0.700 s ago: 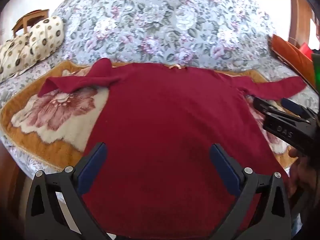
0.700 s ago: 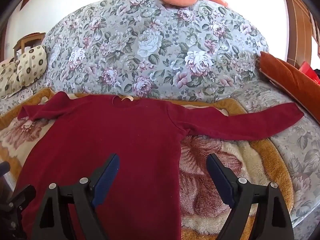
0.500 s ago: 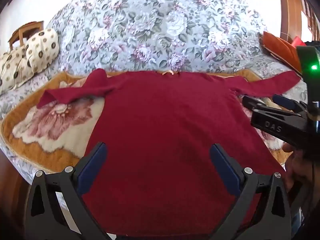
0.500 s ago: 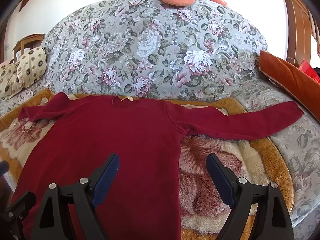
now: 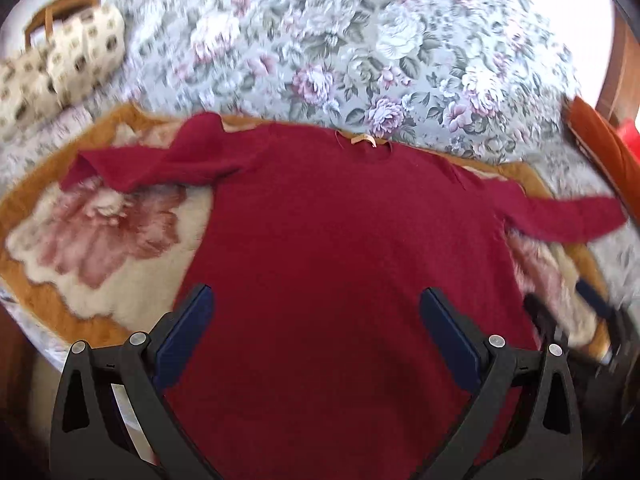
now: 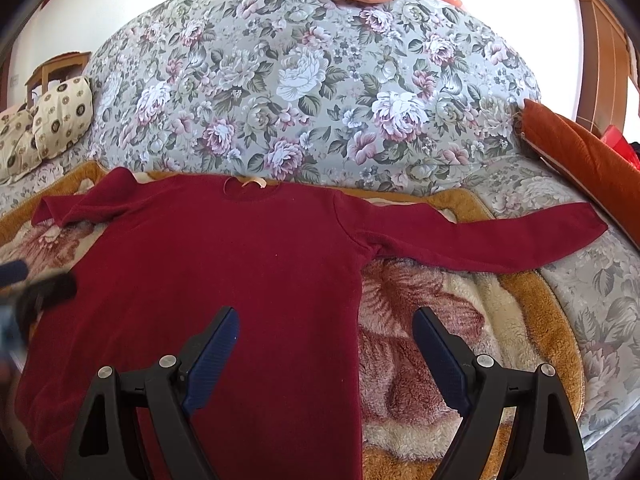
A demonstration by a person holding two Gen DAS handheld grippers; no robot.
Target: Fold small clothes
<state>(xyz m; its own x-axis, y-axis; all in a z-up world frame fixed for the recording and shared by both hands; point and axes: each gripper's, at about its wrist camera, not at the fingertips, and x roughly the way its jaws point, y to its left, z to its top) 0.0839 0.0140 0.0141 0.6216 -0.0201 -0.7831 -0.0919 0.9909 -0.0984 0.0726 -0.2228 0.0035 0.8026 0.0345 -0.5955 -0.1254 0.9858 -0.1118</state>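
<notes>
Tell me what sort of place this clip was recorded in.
Most likely a home living room: a floral sofa with a plush flower-print blanket over its seat, a patterned cushion at one end, and a red long-sleeved top laid flat on the blanket.

The left gripper [image 5: 316, 332], a black two-finger clamp with dark blue pads [image 5: 186, 330], is held low with its jaws spread wide and nothing between them. The right gripper [image 6: 326, 354], the same black frame and blue pads [image 6: 212, 354], also stands wide apart and grips nothing. Each shows blurred at the edge of the other's view: the right one [image 5: 592, 320] low at the far right, the left one [image 6: 36, 288] at the far left.
</notes>
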